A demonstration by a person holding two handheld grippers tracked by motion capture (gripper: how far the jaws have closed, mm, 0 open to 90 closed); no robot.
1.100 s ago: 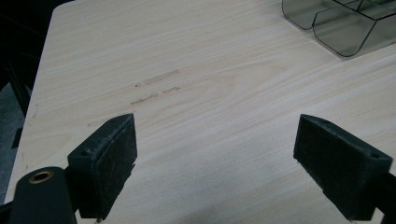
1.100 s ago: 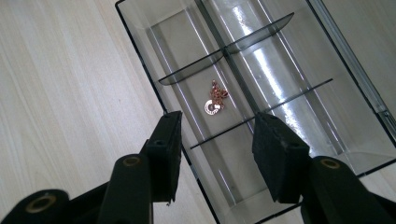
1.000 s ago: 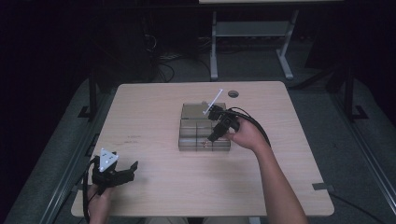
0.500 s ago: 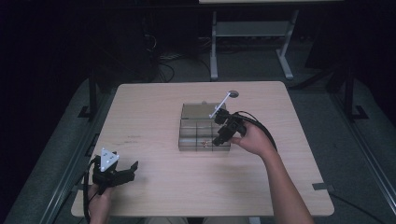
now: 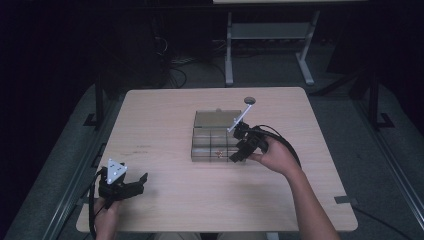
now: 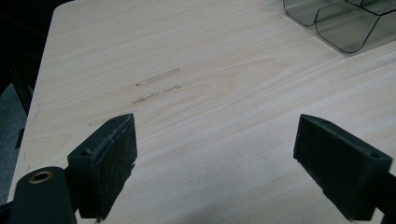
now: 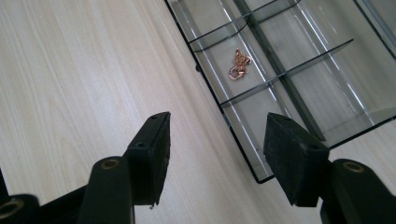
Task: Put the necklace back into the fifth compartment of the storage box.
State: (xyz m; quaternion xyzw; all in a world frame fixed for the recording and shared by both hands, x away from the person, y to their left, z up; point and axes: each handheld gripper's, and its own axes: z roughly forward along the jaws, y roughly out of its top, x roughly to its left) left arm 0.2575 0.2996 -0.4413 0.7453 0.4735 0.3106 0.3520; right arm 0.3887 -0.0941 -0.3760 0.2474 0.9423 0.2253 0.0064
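1. The landmark is the clear box [image 5: 216,142], a divided organiser near the middle of the table [image 5: 165,110], its lid standing open at the far side.
2. The right gripper [image 5: 239,154] sits at the box's near right corner. In the right gripper view its jaws stand well apart with nothing between them, straddling the box's front wall.
3. A small copper-coloured charm [image 7: 237,64] lies flat in a front compartment of the box, beyond the right jaws and apart from them.
4. The step looks like work on that charm: either it has just been placed, or it is about to be fetched. I cannot tell which.
5. If it is to be fetched, the next move calls for tipping the jaws down into that one compartment, between its thin dividers, and closing on a very small flat piece.
6. The left gripper [image 5: 122,187] rests well left of the box, near the table's front edge, jaws wide open and empty over bare wood.
7. Hard to make out: the charm's exact shape, whether other compartments hold anything, and the box's far side, cut off in both gripper views.
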